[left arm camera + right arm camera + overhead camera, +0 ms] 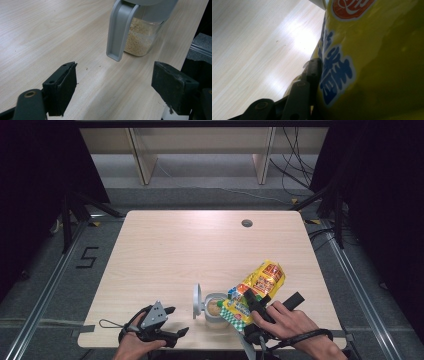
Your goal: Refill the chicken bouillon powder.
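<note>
A yellow snack bag hangs tilted over a clear container near the table's front edge, its green-checked end at the container's mouth. My right gripper is shut on the bag. In the right gripper view one of its fingers presses the yellow bag. The container's grey lid stands open on its left side. Pale crumbs fill the container, and its grey lid flap hangs in front. My left gripper rests open just left of the container, nothing between its fingers.
The light wooden table has a round cable hole at its back right. A wooden shelf frame stands beyond the table on the grey floor. A "5" mark lies on the floor at left.
</note>
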{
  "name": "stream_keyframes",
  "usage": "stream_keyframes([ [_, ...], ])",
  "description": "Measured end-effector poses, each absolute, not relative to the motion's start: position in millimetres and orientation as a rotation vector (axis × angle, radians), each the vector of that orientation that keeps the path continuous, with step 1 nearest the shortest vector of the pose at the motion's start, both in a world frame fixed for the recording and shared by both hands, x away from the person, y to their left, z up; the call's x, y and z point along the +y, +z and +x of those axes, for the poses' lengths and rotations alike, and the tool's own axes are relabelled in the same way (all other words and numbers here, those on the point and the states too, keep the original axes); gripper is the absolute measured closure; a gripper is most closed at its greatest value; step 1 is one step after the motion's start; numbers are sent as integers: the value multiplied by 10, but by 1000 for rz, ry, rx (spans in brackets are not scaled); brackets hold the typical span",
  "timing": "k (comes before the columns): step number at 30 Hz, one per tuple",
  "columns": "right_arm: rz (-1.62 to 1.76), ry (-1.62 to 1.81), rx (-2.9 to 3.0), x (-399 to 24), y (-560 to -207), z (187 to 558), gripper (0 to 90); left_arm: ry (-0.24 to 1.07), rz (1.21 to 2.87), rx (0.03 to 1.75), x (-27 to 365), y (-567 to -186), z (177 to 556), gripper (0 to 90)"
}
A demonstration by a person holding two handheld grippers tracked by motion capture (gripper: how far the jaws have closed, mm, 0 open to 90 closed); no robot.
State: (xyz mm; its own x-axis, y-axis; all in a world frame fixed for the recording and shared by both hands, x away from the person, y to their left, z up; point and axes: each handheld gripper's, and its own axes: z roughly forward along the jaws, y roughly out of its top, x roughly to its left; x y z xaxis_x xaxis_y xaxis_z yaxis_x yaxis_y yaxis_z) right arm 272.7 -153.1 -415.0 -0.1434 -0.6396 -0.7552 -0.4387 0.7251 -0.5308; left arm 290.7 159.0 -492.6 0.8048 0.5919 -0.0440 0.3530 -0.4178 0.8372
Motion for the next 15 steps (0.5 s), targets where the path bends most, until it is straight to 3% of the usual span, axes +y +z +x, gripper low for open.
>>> stream_keyframes([
  [15,-771,-123,1831,-1609,-4125,2722,736,326,2051,704,1594,-4923,2905,197],
])
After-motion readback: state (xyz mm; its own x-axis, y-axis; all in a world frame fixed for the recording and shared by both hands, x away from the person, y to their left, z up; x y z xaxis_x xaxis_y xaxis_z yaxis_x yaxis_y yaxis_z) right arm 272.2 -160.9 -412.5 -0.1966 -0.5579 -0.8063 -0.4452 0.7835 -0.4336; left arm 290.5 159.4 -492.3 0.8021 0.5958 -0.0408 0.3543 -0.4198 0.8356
